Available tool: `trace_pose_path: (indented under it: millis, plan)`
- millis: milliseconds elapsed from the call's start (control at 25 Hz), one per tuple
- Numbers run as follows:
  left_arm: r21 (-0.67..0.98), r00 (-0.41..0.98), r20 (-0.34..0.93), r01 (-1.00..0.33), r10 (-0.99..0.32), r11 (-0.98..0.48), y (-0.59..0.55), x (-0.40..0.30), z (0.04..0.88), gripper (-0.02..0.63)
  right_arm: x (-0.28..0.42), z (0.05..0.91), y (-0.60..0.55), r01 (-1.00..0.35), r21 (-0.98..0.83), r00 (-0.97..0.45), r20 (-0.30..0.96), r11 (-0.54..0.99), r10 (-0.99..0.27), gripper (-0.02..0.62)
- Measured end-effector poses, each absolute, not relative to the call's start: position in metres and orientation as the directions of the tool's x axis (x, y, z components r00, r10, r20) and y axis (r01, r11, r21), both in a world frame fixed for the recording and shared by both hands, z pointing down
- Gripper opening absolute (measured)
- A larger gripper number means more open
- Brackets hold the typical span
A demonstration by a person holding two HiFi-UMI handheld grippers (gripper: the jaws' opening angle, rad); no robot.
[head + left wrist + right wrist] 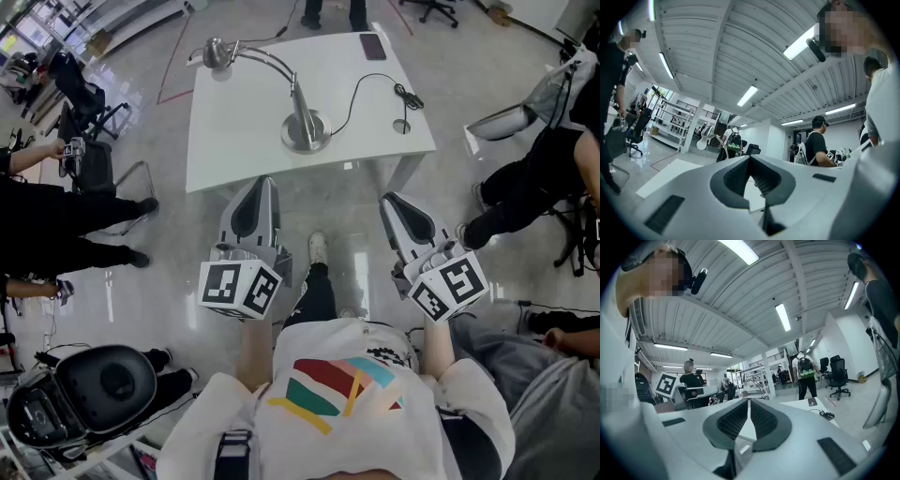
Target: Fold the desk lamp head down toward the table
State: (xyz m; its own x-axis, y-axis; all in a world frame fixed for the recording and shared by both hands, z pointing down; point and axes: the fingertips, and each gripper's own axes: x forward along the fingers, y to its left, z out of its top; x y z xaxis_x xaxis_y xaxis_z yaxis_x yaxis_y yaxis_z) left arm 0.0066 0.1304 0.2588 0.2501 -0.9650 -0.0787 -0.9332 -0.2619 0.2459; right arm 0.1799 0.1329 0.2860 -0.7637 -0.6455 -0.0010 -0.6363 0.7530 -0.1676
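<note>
A silver desk lamp stands on the white table (225, 141). Its round base (306, 132) is near the table's middle, and a curved arm rises to the lamp head (216, 53) at the far left. In the left gripper view the lamp head (702, 142) shows pale and far off. My left gripper (266, 181) is held level before the table's near edge, shut and holding nothing (751, 159). My right gripper (389, 199) hangs beside it, also short of the table, with its pads together and nothing between them (749, 401). Neither gripper touches the lamp.
The lamp's black cord (361, 89) runs right across the table to a switch and plug. A dark phone (373, 45) lies at the far right corner. People and office chairs stand around the table, and a helmet-like black object (103, 384) lies at the lower left.
</note>
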Motion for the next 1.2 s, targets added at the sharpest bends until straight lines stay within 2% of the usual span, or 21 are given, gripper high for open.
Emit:
trace_pose_path:
  millis: [120, 320, 400, 480, 560, 720, 800, 880, 1040, 1200]
  plan:
    - [0.228, 0.24, -0.08, -0.941, -0.968, -0.252, 0.08, -0.022, 0.259, 0.044, 0.149, 0.282, 0.088, -0.625, -0.134, -0.776, -0.005, 0.769, -0.631, 0.012]
    - [0.01, 0.206, -0.097, -0.978, -0.974, -0.208, -0.003, -0.071, 0.243, 0.046, 0.074, 0.268, 0.006, -0.586, -0.064, -0.81, 0.03, 0.808, -0.586, 0.012]
    - [-0.027, 0.212, -0.09, -0.977, -0.973, -0.211, -0.035, -0.093, 0.24, 0.048, 0.036, 0.259, -0.024, -0.565, -0.006, -0.825, 0.042, 0.825, -0.564, 0.018]
    - [-0.021, 0.237, -0.09, -0.971, -0.967, -0.236, -0.065, -0.115, 0.24, 0.093, -0.002, 0.255, -0.055, -0.537, 0.044, -0.841, 0.047, 0.843, -0.538, 0.076]
    - [-0.026, 0.251, -0.093, -0.968, -0.964, -0.25, -0.089, -0.135, 0.243, 0.121, -0.034, 0.257, -0.083, -0.497, 0.05, -0.865, 0.048, 0.866, -0.499, 0.104]
    - [-0.041, 0.238, -0.131, -0.971, -0.962, -0.235, -0.113, -0.152, 0.236, 0.121, -0.068, 0.252, -0.115, -0.383, -0.026, -0.922, 0.069, 0.923, -0.381, 0.103]
    - [-0.03, 0.274, -0.128, -0.962, -0.953, -0.272, -0.116, -0.149, 0.233, 0.121, -0.077, 0.249, -0.122, -0.319, -0.028, -0.943, 0.113, 0.947, -0.314, 0.103]
    - [-0.042, 0.307, -0.127, -0.952, -0.943, -0.305, -0.119, -0.144, 0.229, 0.121, -0.084, 0.249, -0.13, -0.254, 0.022, -0.949, 0.188, 0.967, -0.253, 0.101]
    - [-0.072, 0.283, -0.114, -0.958, -0.952, -0.276, -0.116, -0.141, 0.226, 0.121, -0.095, 0.253, -0.136, -0.136, 0.118, -0.94, 0.3, 0.984, -0.165, 0.1]
    - [-0.067, 0.243, -0.079, -0.969, -0.967, -0.238, -0.11, -0.146, 0.229, 0.121, -0.108, 0.252, -0.137, -0.04, 0.2, -0.936, 0.335, 0.979, -0.106, 0.04]
